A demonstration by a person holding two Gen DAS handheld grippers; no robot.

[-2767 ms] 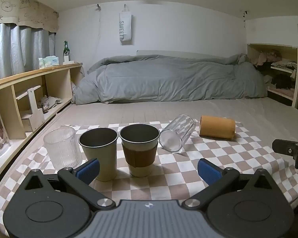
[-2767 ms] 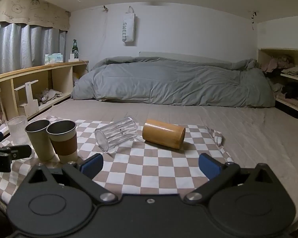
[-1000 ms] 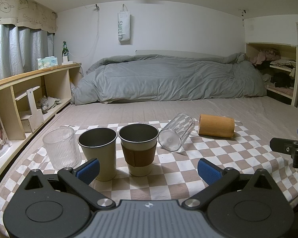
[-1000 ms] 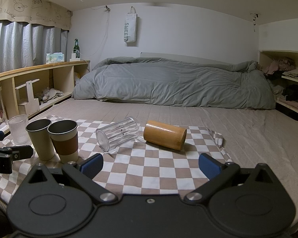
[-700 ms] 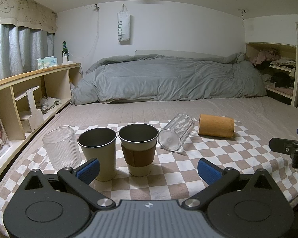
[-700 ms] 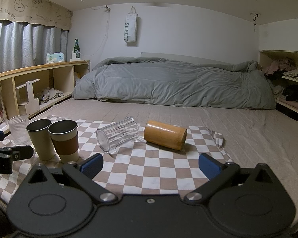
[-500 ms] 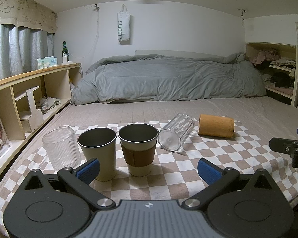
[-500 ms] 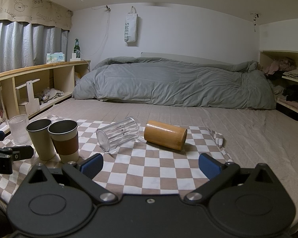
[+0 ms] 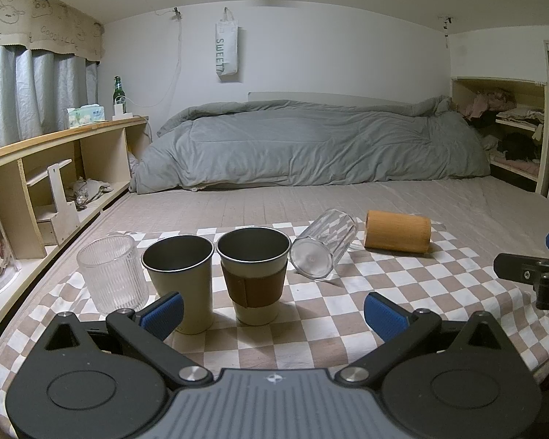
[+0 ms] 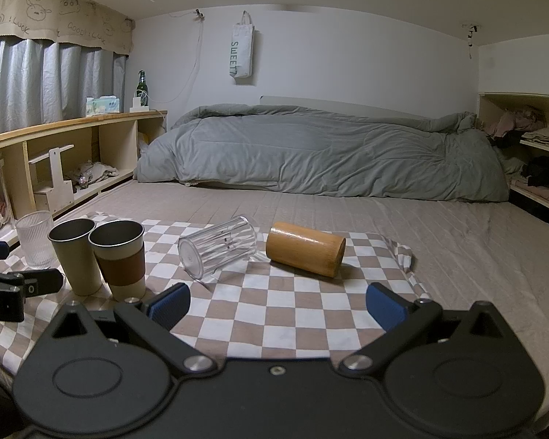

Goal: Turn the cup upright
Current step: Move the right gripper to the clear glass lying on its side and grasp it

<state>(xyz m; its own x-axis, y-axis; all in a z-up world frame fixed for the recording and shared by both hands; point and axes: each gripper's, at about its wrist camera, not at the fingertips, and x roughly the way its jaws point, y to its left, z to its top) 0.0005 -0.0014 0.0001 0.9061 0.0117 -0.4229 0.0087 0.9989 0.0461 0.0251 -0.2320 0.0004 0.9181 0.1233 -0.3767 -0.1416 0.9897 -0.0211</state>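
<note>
A clear faceted glass (image 9: 324,247) (image 10: 217,247) lies on its side on the checkered cloth (image 9: 311,314), beside a wooden cup (image 9: 397,232) (image 10: 305,248) that also lies on its side. Three cups stand upright to the left: a ribbed glass (image 9: 111,272), a plain metal cup (image 9: 179,280) and a metal cup with a brown sleeve (image 9: 254,274). My left gripper (image 9: 272,314) is open and empty, just in front of the upright cups. My right gripper (image 10: 276,309) is open and empty, in front of the two lying cups.
The cloth lies on a bed (image 10: 457,241) with a grey duvet (image 10: 311,153) at the back. Wooden shelving (image 9: 55,168) runs along the left, with a bottle (image 9: 118,91) on top. A shelf with clothes (image 9: 508,135) is at the right.
Both grippers have risen very slightly; the cups have not moved and both grippers stay open.
</note>
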